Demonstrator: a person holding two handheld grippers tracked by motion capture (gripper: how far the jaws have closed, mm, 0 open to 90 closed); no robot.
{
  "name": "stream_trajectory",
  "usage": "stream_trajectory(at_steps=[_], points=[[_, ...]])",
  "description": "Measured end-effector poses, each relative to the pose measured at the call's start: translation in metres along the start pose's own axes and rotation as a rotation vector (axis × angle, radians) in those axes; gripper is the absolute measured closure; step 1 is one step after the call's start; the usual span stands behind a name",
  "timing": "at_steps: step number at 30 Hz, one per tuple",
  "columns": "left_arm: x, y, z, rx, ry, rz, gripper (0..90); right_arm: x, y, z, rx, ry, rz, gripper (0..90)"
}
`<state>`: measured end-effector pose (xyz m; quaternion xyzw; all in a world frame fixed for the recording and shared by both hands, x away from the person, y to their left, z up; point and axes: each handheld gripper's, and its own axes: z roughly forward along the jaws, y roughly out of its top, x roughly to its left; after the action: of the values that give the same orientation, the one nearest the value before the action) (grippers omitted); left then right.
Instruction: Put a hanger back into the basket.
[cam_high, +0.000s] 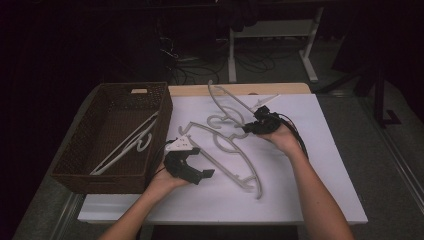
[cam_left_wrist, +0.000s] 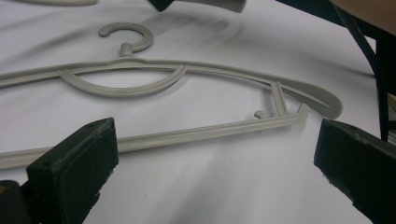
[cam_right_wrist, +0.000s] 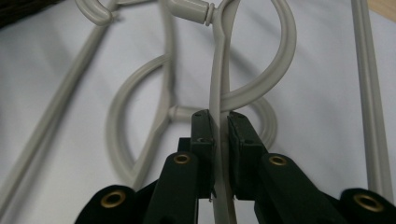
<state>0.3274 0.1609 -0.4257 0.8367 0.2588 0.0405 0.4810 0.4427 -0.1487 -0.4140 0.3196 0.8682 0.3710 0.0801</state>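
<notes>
High view: the person's right gripper (cam_high: 250, 127) was clamped on the upper hanger (cam_high: 223, 100), near its neck, and held it tilted off the white table (cam_high: 320, 200). That hanger's long axis ran from the gripper up and away toward the far edge. A second hanger (cam_high: 235, 165) lay flat between the two hands, its long axis diagonal from centre toward the near right. The left gripper (cam_high: 192, 167) hovered beside the second hanger's left arm, jaws spread and empty. A wicker basket (cam_high: 75, 175) stood at the left, already containing a white hanger (cam_high: 127, 145).

Left gripper view: both jaws stood wide apart and gripped nothing. The second hanger (cam_left_wrist: 196, 133) lay just ahead of them, crosswise to the jaw line.

Right gripper view: the pads (cam_right_wrist: 204, 128) were closed flat on the upper hanger's thin bar (cam_right_wrist: 220, 79), which ran straight away from the jaws.

Judgement: the basket lay to the left of the held hanger, so the right hand must carry it across the left gripper's side.
</notes>
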Motion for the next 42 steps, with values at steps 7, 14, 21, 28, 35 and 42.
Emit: stream_trajectory(at_steps=[7,14,21,28,35,42], points=[[0.001,0.002,-0.005,-0.014,0.007,-0.002,0.0,0.024,-0.02,-0.027,0.026,0.054,-0.084,81.0],[0.0,0.007,-0.013,-0.035,0.011,0.003,0.0,0.051,-0.046,-0.041,0.061,0.135,-0.167,80.9],[0.0,0.009,-0.016,-0.041,0.015,0.007,0.0,0.069,-0.06,-0.043,0.074,0.205,-0.225,80.9],[0.002,0.009,-0.017,-0.041,0.018,0.009,0.0,0.089,-0.063,-0.04,0.096,0.306,-0.301,80.8],[0.001,0.007,-0.013,-0.023,0.009,0.011,0.0,0.09,-0.065,-0.033,0.096,0.322,-0.29,70.0],[0.0,0.007,-0.011,-0.014,0.005,0.012,0.0,0.083,-0.068,-0.065,0.008,0.278,-0.16,70.9]])
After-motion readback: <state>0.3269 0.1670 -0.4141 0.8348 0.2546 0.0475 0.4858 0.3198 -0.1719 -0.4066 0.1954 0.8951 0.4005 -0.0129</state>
